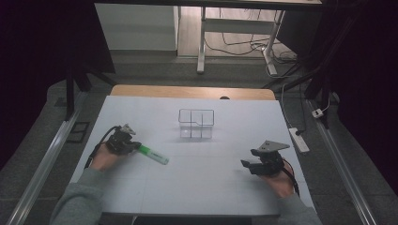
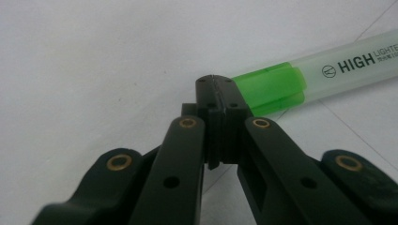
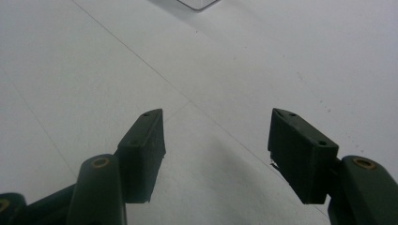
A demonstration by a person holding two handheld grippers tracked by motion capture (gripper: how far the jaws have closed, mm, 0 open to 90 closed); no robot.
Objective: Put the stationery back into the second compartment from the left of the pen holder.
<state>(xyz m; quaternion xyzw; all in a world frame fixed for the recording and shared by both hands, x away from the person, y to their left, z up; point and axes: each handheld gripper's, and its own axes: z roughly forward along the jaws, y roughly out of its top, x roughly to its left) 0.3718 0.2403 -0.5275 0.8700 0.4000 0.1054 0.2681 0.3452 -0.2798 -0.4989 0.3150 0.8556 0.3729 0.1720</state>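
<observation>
A green highlighter (image 1: 154, 154) with a clear cap lies on the white table (image 1: 197, 187), left of centre. In the left gripper view the highlighter (image 2: 300, 77) stretches away to the right just beyond the jaw tips. My left gripper (image 1: 133, 146) rests at its near end and is shut, its pads (image 2: 206, 101) pressed flat against each other with nothing between them (image 2: 213, 91). Whether the tips touch the pen I cannot tell. My right gripper (image 1: 248, 164) sits at the right front of the table, open and holding nothing (image 3: 216, 133), low over bare table.
A clear plastic organiser (image 1: 196, 123) with compartments stands at the table's middle back; its corner (image 3: 197, 3) shows at the top of the right gripper view. A power strip (image 1: 299, 139) lies on the floor to the right. A desk frame stands behind.
</observation>
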